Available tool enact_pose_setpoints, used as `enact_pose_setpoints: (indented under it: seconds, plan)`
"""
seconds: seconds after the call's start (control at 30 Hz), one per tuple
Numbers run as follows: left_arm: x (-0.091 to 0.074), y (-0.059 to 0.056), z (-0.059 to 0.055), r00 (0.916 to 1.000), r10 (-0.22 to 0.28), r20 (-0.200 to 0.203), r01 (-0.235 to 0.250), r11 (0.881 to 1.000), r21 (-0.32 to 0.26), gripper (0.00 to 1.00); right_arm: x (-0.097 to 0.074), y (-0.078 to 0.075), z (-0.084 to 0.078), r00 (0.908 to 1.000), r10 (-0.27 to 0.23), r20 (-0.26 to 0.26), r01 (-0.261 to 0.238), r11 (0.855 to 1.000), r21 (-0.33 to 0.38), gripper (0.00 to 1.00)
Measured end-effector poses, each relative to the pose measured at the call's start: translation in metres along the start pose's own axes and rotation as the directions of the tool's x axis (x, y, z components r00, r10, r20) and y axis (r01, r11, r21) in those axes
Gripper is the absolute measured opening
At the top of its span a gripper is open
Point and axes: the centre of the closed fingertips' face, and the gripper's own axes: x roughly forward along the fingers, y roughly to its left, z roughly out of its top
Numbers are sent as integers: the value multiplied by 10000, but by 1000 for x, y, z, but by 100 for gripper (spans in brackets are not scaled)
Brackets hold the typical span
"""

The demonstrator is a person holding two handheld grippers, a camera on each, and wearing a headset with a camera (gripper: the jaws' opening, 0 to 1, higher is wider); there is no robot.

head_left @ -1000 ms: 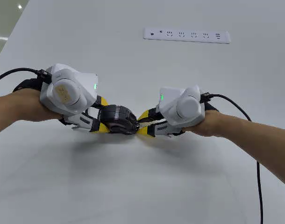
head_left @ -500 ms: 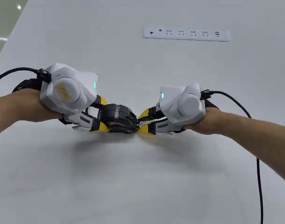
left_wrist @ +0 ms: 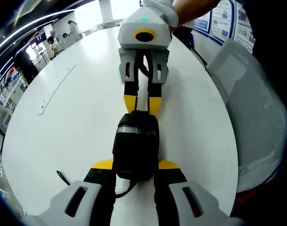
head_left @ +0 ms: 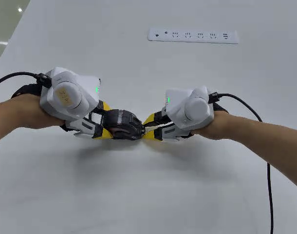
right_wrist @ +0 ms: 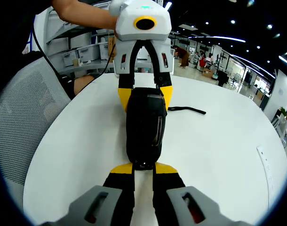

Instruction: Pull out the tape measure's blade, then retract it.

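Observation:
A black tape measure (head_left: 123, 124) rests on the white table between the two grippers. My left gripper (head_left: 105, 124) is shut on its case from the left, and in the left gripper view the case (left_wrist: 136, 150) sits between the yellow-tipped jaws of the left gripper (left_wrist: 136, 165). My right gripper (head_left: 149, 127) faces it from the right, jaws shut on the short pale blade (head_left: 156, 127) right at the case mouth. In the right gripper view the case (right_wrist: 144, 125) lies just ahead of the right gripper (right_wrist: 143, 168). The case's black wrist strap (right_wrist: 187, 110) trails on the table.
A white power strip (head_left: 192, 35) lies at the far side of the table (head_left: 148, 195). Black cables (head_left: 270, 185) run back from both grippers along the arms. A mesh chair (left_wrist: 251, 117) stands beyond the table edge.
The right gripper has crept left toward the case, and the exposed blade between them has become shorter. The left gripper and case have stayed nearly still.

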Motion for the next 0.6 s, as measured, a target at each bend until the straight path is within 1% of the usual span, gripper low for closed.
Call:
enact_pose_setpoints:
  seconds: [0.13,0.6]
  plan:
    - [0,0,0,10000,25,28,-25,10000,-40,26,0,0,0,10000,-24,-79,22,9998,-194,12]
    - [0,-2,-1,10000,28,2,-28,9999,-104,26,-3,2,-2,9999,-3,-164,-2,9996,-298,12]
